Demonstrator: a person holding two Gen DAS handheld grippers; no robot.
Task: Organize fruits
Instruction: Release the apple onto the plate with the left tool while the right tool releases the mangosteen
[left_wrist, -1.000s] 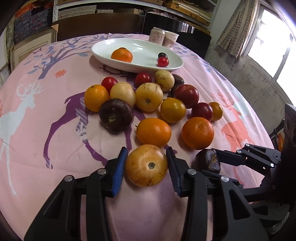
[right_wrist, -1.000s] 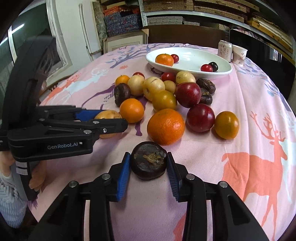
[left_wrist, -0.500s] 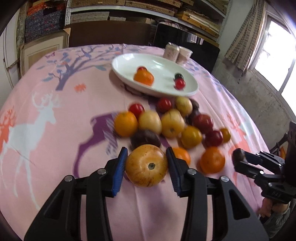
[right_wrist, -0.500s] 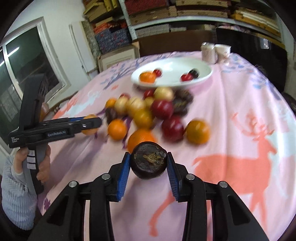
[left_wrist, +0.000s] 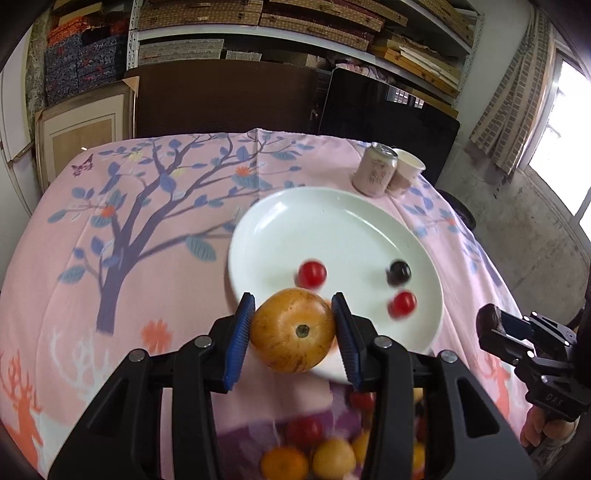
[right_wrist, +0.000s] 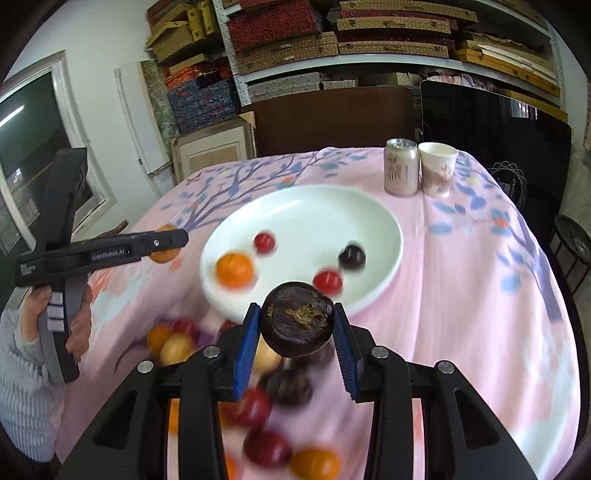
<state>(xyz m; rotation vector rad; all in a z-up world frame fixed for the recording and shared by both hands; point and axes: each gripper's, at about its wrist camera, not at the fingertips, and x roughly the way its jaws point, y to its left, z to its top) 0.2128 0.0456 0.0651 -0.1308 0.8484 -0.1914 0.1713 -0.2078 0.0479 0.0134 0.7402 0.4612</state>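
Above the near rim of the white plate (left_wrist: 332, 206), both grippers are carrying fruit in for delivery.

The left gripper (left_wrist: 293, 330) is clamping a yellow-orange fruit (left_wrist: 293, 328) between its blue pads, while the right gripper (right_wrist: 295, 325) is pinching a dark wrinkled fruit (right_wrist: 297, 319). Judging by this, the carry step is nearly over; next, each load needs lowering onto bare plate, apart from the cherry tomato (left_wrist: 312, 273), before the jaws are eased apart.
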